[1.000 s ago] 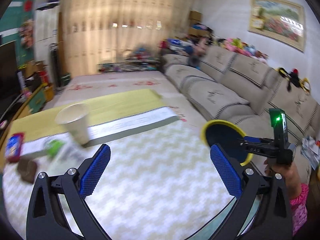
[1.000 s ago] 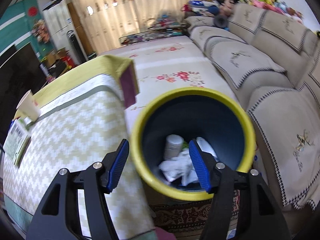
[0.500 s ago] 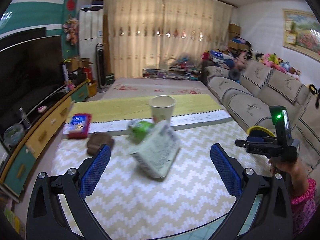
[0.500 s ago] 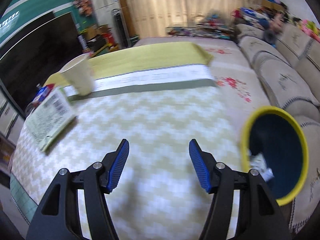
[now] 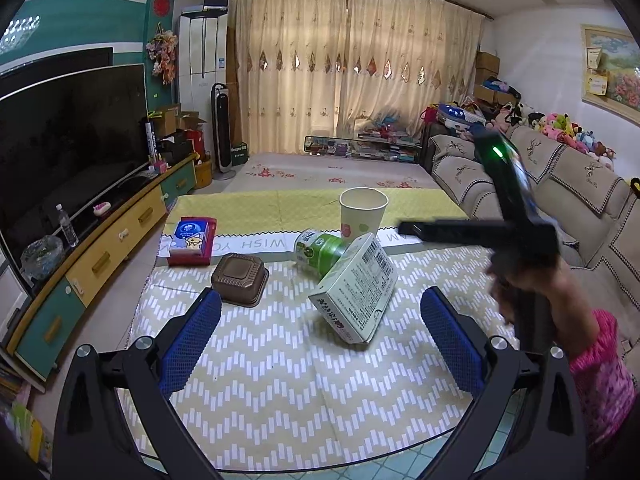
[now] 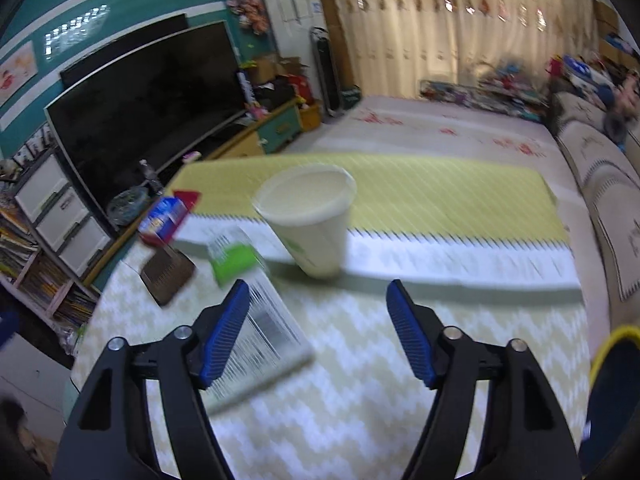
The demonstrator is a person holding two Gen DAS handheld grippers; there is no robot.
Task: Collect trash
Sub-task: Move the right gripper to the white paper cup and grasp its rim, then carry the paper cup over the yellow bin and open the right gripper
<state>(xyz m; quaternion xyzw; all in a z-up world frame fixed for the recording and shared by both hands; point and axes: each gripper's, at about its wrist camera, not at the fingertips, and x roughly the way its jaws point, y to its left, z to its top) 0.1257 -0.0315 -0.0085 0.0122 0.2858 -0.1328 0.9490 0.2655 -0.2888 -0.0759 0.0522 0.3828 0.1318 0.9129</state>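
Observation:
On the zigzag-patterned table (image 5: 280, 380) lie a green-and-white carton (image 5: 356, 292) propped on a toppled green can (image 5: 320, 248), a paper cup (image 5: 362, 214) standing upright, and a brown plastic tub (image 5: 240, 280). My left gripper (image 5: 321, 298) is open and empty, just short of the carton. My right gripper (image 6: 318, 292) hovers over the table facing the cup (image 6: 308, 216); its jaws are opening with nothing between them. The carton (image 6: 260, 344) lies by its left finger. In the left wrist view a hand holds the right gripper (image 5: 416, 229) at the table's right side.
A red tissue box (image 5: 192, 240) sits at the table's far left. The yellow-rimmed bin (image 6: 612, 360) stands off the table's right edge. A TV and low cabinet (image 5: 100, 248) line the left wall; a sofa (image 5: 580, 200) runs along the right.
Both views swung from the sofa and bin to the table. My right gripper left the bin's mouth, moved over the table toward the cup, and its jaws widened.

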